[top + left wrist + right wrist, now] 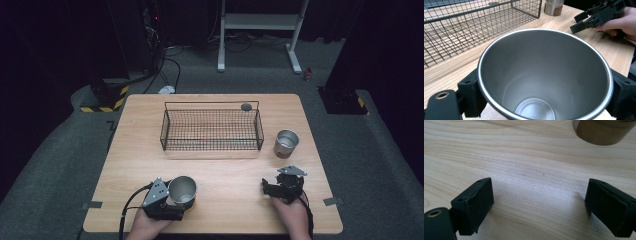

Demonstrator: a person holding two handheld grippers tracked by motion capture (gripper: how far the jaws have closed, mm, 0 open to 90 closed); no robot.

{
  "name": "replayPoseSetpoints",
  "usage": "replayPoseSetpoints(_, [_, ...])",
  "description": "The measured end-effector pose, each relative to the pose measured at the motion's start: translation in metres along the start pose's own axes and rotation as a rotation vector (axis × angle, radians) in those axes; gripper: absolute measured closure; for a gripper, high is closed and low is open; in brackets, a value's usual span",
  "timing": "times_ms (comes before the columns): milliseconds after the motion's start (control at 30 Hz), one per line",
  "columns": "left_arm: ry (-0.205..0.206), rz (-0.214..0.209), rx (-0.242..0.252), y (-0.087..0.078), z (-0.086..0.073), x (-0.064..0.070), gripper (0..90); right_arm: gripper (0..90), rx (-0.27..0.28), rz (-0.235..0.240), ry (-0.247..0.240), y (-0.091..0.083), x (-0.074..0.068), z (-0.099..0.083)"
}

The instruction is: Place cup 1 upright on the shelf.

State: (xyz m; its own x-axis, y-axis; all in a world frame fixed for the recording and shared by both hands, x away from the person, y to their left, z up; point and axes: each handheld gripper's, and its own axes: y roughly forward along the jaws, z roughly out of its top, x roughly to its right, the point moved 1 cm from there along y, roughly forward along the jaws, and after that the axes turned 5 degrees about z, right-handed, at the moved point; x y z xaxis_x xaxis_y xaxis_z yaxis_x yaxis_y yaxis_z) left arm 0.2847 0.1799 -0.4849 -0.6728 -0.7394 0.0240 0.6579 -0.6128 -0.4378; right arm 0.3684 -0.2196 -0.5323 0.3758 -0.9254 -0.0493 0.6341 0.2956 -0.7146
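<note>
A wooden table [215, 172] carries a wire basket [211, 129] at about 12 o'clock from its centre, set toward the far edge. A small dark disc [246, 106] sits at the basket's far right corner; whether it lies on the rim or behind it cannot be told.

At 7 o'clock, near the front edge, the left gripper [167, 200] has a steel cup [182, 189] between its jaws. In the left gripper view the cup [544, 75] stands upright with its mouth open to the camera, and a black jaw presses against the wall on each side just below the rim, so the jaws are closed about as wide as the cup and hold it. The cup is bare inside. The basket [474, 25] lies at 10 o'clock from the cup in that view.

A second cup [286, 143] stands upright at 3 o'clock on the table, just right of the basket's right end and apart from it.

At 5 o'clock the right gripper [272, 186] rests low over the wood, held by the right hand [292, 215]. In the right gripper view its jaws stand wide apart with bare table [529, 170] between them and nothing gripped. The second cup's base [602, 131] shows at 1 o'clock, well beyond the jaw tips.

In the left gripper view the right gripper [584, 21] appears at 2 o'clock, jaws parted, near the second cup [553, 7].
</note>
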Motion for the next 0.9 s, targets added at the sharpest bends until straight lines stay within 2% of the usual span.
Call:
replayPoseSetpoints(400, [-0.012, 0.000, 0.032, 0.001, 0.004, -0.001, 13.3, 8.4, -0.001, 0.000, 0.003, 0.000, 0.000, 0.000])
replayPoseSetpoints(500, [-0.007, 0.011, 0.046, 0.000, 0.007, -0.001, 13.3, 8.4, -0.001, 0.000, 0.003, 0.000, 0.000, 0.000])
replayPoseSetpoints(600, [-0.025, 0.020, 0.057, -0.001, 0.009, -0.003, 13.4, 8.5, -0.001, 0.000, 0.003, 0.000, 0.000, 0.000])
replayPoseSetpoints(733, [-0.027, 0.029, 0.049, 0.003, 0.011, -0.005, 13.4, 9.7, 0.005, -0.004, 0.006, 0.000, 0.000, 0.000])
replayPoseSetpoints(833, [-0.046, 0.033, 0.058, 0.008, 0.014, -0.008, 13.4, 9.9, 0.006, -0.007, 0.012, 0.000, 0.000, 0.000])
replayPoseSetpoints(900, [-0.041, 0.042, 0.055, 0.009, 0.015, -0.007, 13.4, 10.0, 0.006, -0.008, 0.011, -0.001, 0.000, -0.001])
